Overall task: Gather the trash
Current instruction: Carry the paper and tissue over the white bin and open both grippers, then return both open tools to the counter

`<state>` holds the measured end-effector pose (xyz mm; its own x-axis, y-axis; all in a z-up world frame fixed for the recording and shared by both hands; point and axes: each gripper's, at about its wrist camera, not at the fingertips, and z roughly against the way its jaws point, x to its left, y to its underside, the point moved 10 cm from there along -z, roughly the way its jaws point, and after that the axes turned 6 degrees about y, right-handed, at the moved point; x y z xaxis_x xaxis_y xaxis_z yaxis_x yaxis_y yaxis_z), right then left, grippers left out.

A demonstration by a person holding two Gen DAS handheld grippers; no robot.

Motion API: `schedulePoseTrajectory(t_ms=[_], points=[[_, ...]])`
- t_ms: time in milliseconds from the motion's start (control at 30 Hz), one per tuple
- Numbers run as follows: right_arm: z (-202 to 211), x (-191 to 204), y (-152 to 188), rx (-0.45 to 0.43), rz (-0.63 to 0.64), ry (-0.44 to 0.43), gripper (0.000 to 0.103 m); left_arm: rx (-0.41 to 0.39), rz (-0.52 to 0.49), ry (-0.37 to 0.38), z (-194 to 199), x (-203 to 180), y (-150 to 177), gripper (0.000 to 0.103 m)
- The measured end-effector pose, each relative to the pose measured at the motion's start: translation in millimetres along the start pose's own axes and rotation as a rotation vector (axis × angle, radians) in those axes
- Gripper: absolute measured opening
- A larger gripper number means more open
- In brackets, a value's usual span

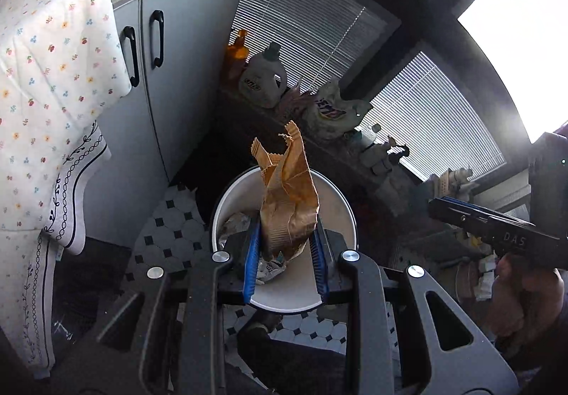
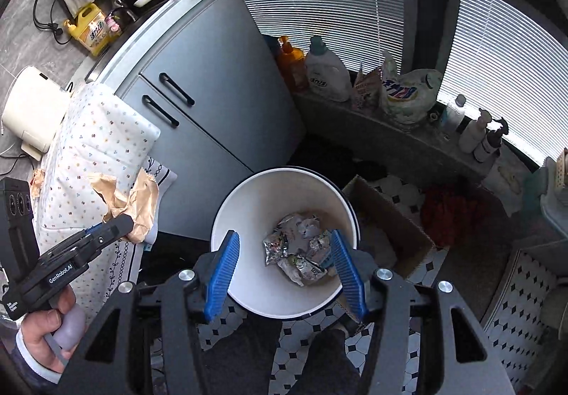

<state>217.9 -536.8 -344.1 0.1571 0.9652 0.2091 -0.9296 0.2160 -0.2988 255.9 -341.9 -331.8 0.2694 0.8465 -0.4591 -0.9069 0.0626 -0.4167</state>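
One crumpled brown paper bag (image 1: 289,203) sits clamped in your left tool (image 1: 285,249); centre it over the white round bin (image 2: 248,196) before releasing, right tool (image 2: 284,270) apart at 6 o'clock.

Crumpled brown paper bag (image 1: 289,203): upright, above white bin (image 1: 335,198). Crumpled foil wrappers (image 2: 298,253): heaped on the bin's bottom.

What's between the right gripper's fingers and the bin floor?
Right wrist view: right gripper is open and empty over the white bin. Between its fingers only crumpled foil wrappers on the bin floor show; nothing hangs in the gap.
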Motion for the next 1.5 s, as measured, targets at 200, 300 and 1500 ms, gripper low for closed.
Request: schedulePoseTrajectory(t_ms=[200,300,1500], points=[[13,-36,7,-0.016,-0.056,0.046,0.054,0.063,-0.010,0.048,-31,-21,13,0.027],[18,-51,11,-0.023,-0.081,0.063,0.055,0.084,-0.012,0.080,-44,-32,15,0.035],[37,188,-70,-0.162,0.174,-0.143,0.095,-0.374,0.171,-0.186,195,145,-70,0.095]])
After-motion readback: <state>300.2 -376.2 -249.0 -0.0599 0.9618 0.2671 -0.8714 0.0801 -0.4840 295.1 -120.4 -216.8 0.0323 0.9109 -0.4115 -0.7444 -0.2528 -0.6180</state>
